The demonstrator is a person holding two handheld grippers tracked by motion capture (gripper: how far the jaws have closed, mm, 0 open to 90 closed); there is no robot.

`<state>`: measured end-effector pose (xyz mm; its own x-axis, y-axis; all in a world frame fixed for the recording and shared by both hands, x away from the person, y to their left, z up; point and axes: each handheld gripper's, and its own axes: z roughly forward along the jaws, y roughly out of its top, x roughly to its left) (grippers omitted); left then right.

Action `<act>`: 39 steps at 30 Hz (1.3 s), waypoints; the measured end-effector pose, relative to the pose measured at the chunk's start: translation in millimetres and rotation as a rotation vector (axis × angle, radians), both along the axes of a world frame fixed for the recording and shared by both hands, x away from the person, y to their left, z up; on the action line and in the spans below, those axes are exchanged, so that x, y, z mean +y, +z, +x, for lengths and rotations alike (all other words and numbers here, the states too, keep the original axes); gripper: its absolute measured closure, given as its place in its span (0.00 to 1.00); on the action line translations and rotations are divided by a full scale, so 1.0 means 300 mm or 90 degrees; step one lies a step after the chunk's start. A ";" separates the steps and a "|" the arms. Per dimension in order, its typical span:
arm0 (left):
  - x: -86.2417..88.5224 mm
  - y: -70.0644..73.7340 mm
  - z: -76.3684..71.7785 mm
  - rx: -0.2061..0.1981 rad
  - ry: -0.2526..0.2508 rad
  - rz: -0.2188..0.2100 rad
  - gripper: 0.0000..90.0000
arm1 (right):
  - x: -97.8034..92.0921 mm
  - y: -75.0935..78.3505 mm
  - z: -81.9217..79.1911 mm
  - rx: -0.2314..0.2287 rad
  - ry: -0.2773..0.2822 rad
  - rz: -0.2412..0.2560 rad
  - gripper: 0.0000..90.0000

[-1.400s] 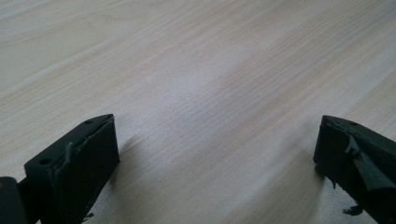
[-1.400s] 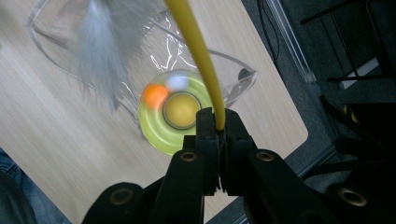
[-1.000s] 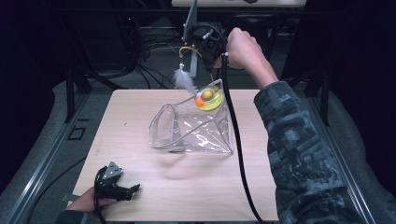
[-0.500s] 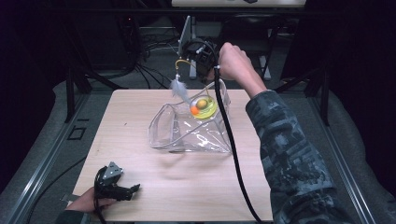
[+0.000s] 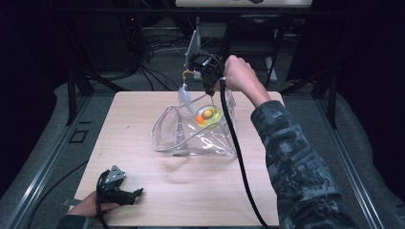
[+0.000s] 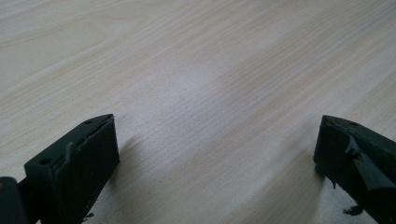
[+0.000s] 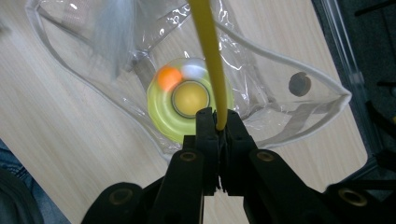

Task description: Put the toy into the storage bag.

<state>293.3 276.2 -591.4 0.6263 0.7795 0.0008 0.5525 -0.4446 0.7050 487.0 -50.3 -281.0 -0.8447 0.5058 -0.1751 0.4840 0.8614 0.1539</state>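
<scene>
A clear plastic bag (image 5: 191,138) (image 7: 280,93) lies open on the wooden table (image 5: 143,114). A yellow-green disc toy (image 5: 208,116) (image 7: 163,114) with an orange and a white ball sits in the bag's mouth. My right gripper (image 5: 209,89) (image 7: 218,123) hangs above the bag, pointing down, shut on a thin yellow rod (image 7: 210,56). A blurred grey feather (image 5: 185,95) (image 7: 114,37) dangles from the rod's far end. My left gripper (image 5: 125,194) (image 6: 217,154) rests open on the table's near left corner with nothing between its jaws.
The right gripper's black cable (image 5: 239,162) trails across the table's right side to the front edge. Dark stands and cables (image 5: 143,52) fill the floor behind the table. Bare wood (image 6: 196,70) lies ahead of the left gripper.
My right gripper came down and a little left with the rod. The disc toy sank lower into the bag's mouth. The left gripper stayed still.
</scene>
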 end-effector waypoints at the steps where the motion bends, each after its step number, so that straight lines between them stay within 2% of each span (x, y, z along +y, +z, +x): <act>1: 0.000 0.000 0.000 0.000 0.000 0.000 0.00 | 0.000 0.000 0.000 0.000 0.000 0.000 0.98; 2: 0.000 0.000 0.000 0.000 0.000 0.000 0.00 | -0.004 -0.019 0.000 0.005 -0.001 0.005 0.98; 5: 0.000 0.000 0.000 0.000 0.000 0.000 0.00 | -0.009 -0.033 0.000 0.015 0.005 0.006 0.98; 6: 0.000 0.000 0.000 0.000 0.000 0.000 0.00 | -0.015 -0.057 -0.001 0.022 0.006 0.003 0.98; 16: 0.000 0.000 0.000 0.000 -0.001 0.000 0.00 | -0.058 -0.150 -0.018 0.040 0.001 0.016 0.98; 31: 0.000 0.000 0.000 0.000 0.000 0.000 0.00 | -0.097 -0.244 -0.017 0.069 -0.015 0.025 0.98; 39: 0.000 0.000 0.000 0.000 0.000 0.000 0.00 | -0.091 -0.295 -0.009 0.084 -0.020 0.010 0.98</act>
<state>293.3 276.2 -591.4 0.6268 0.7792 0.0007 0.5524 -0.4451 0.7048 484.2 -77.6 -369.4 -0.8436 0.5341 -0.0553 0.5275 0.8436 0.1004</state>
